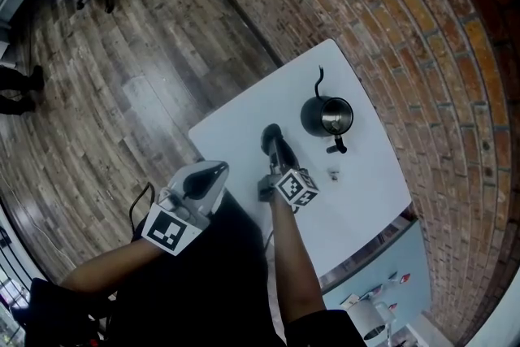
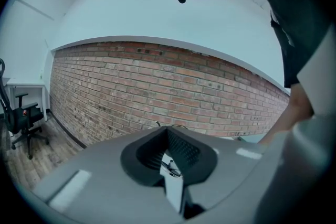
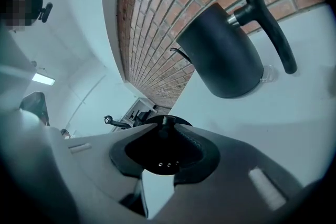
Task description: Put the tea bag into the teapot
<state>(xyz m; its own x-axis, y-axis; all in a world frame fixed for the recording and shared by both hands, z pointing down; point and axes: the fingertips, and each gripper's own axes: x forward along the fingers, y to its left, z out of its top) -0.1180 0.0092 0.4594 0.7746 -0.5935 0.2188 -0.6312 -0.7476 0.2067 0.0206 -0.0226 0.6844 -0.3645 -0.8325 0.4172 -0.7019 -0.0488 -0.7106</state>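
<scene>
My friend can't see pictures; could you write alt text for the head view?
Seen from above, the right gripper holds a black lid over a white table, beside an open black teapot; a small tea bag lies near it. The left gripper hangs at the table's edge.

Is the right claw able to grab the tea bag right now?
Probably not: the right claw is shut on the teapot lid, though the tea bag lies close with nothing between.

Matte black teapot, upright on the white bench, open-topped, shiny inside, thin spout toward the far edge, handle toward the near one. Small pale tea bag, flat near the handle. Round black lid, clamped in the right tool.
</scene>
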